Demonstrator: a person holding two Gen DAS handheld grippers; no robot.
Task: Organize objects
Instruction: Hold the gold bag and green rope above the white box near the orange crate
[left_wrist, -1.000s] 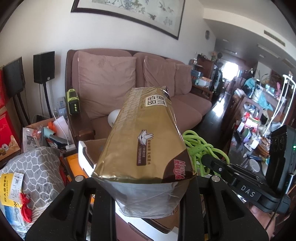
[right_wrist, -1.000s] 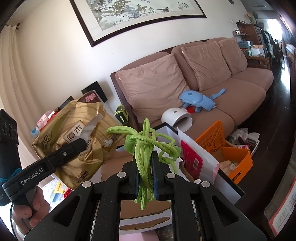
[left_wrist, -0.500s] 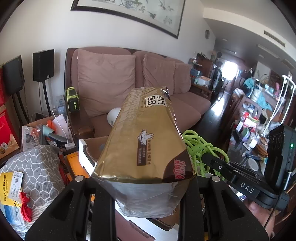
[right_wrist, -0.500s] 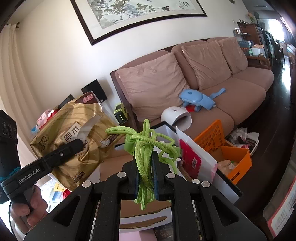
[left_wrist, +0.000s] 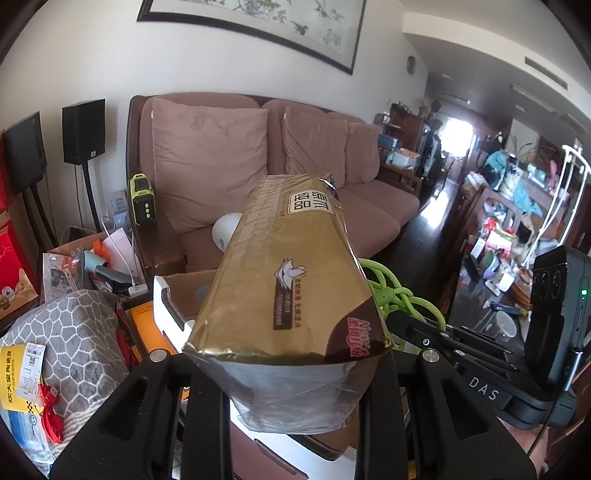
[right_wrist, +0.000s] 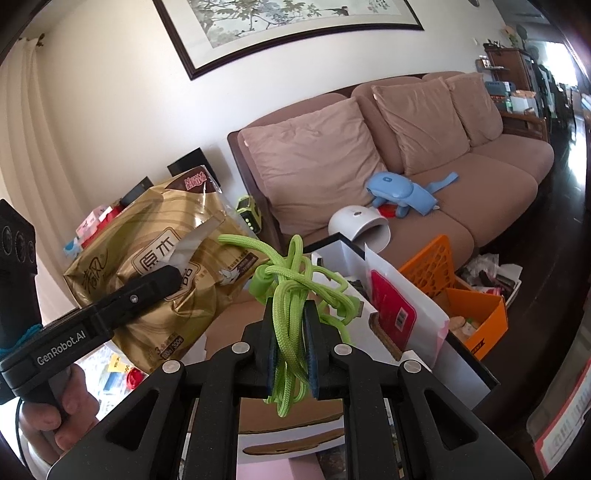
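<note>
One gold pack of tissues (left_wrist: 291, 295) hung in the air, pinched at its near end by the left hand-held gripper (left_wrist: 291, 384), above an open white-rimmed cardboard box (left_wrist: 173, 306). A white tissue poked from the slit in the pack's face in the right wrist view. Just beside it, one knotted bundle of green cord (right_wrist: 291, 295) was clamped between the blue pads of the right hand-held gripper (right_wrist: 291, 354), its loops spilling out above and below the jaws. Pack and cord stood close, side by side over the box. One white envelope with a red card (right_wrist: 399, 310) leaned upright at the box's right edge. Beyond that edge sat one orange crate (right_wrist: 461, 299) on the dark floor. On the brown sofa (right_wrist: 498, 192) behind lay three cushions, one white domed lamp (right_wrist: 360, 225) and one blue plush toy (right_wrist: 399, 192). Bags and a grey patterned bundle (left_wrist: 74, 339) crowded the left side, leaving little free room there.
</note>
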